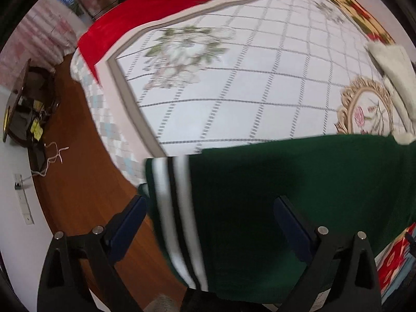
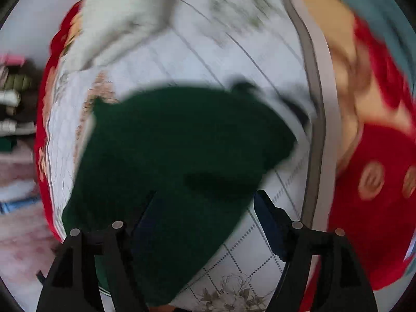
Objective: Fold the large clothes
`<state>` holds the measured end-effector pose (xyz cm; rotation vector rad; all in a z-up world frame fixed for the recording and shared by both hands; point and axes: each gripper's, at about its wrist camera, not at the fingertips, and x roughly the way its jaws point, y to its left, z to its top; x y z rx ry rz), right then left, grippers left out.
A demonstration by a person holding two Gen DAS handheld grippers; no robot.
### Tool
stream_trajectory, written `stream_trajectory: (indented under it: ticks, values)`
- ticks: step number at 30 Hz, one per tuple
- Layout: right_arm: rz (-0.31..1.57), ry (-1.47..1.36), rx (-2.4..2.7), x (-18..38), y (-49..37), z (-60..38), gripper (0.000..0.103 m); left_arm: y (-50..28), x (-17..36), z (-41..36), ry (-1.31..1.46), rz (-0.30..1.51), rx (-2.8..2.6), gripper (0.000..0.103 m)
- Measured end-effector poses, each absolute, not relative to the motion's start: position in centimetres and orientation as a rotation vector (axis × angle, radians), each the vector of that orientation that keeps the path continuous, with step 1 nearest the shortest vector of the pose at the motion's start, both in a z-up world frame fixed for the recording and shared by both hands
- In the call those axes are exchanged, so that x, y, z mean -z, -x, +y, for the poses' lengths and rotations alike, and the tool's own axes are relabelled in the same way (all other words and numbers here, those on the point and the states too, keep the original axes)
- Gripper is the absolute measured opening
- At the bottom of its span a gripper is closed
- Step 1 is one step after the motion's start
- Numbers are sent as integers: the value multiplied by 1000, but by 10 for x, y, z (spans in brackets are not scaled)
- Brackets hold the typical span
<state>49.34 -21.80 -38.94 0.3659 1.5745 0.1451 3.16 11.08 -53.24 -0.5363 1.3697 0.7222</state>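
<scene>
A dark green knit garment (image 1: 299, 182) lies on the white checked bedsheet (image 1: 247, 83), and its white-and-black striped band (image 1: 179, 221) hangs over the bed's edge. My left gripper (image 1: 212, 210) is above it, open, with the striped band between the wide-spread fingers and neither pad touching it. The right wrist view is blurred. There the same green garment (image 2: 182, 143) lies bunched on the sheet (image 2: 247, 257). My right gripper (image 2: 208, 213) is open over its near edge, the left finger (image 2: 145, 223) above the cloth and the right finger (image 2: 267, 218) above bare sheet.
A white fluffy garment (image 1: 392, 72) (image 2: 122, 18) lies on the far part of the bed. A red floral blanket (image 1: 145, 7) (image 2: 377, 208) borders the sheet. A wooden floor (image 1: 78, 156) and a dark cluttered low table (image 1: 28, 104) are on the left. Stacked folded clothes (image 2: 13, 98) sit beside the bed.
</scene>
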Motion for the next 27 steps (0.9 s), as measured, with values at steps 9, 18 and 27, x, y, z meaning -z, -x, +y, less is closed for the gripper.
stream_trajectory:
  ticks: [9,18,27]
  values:
    - [1547,-816,-377,491,-499,-224,26,-92,547,64,385,1399,-659,100]
    - [1217,-1066,-171,444,-477,-264,15,-151,535,18,275,1364,-559,100]
    - [988,-1220,355,415,-397,-427,13,-185,529,-43,229,1359,-422,100]
